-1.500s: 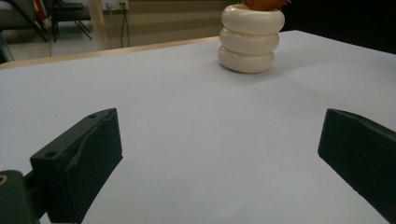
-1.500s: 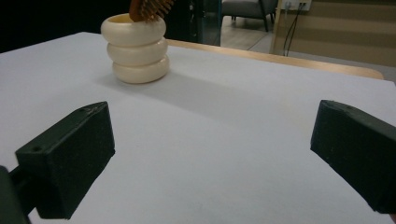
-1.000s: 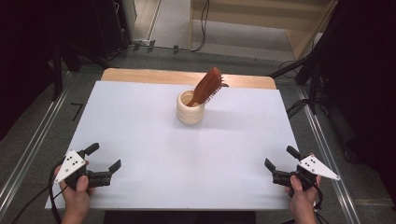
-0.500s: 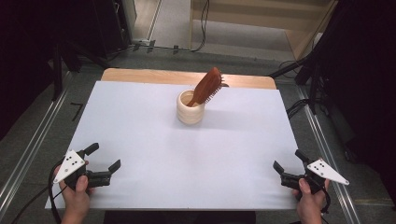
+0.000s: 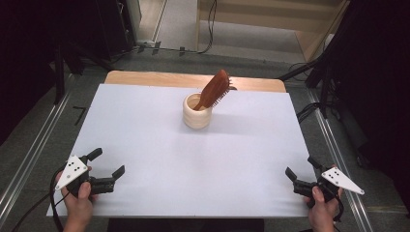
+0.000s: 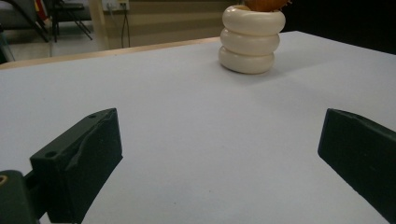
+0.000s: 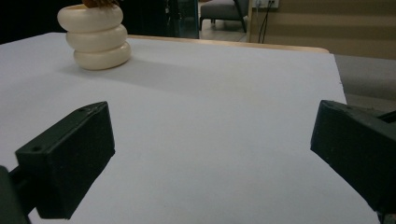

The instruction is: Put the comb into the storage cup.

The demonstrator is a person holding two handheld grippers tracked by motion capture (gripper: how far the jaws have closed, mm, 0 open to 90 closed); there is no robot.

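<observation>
Jaws are spread wide on the left gripper (image 5: 107,162), lower left, and right gripper (image 5: 302,169), lower right; a hairbrush (image 5: 215,90) is propped in the ribbed cream cup (image 5: 197,114), upper centre.

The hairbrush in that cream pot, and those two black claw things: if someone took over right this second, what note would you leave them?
Left gripper: open, empty, low over the near left corner of the white table.
Right gripper: open, empty, low at the near right corner.
The wooden hairbrush stands handle-down in the cream ribbed pot, leaning right, bristle head sticking up and out. The pot sits upright toward the far middle of the table, well away from both grippers.
Done: nothing is being gripped; the brush is in the pot.
Left: probably a reach toward the pot or brush; either gripper has an open path.
</observation>
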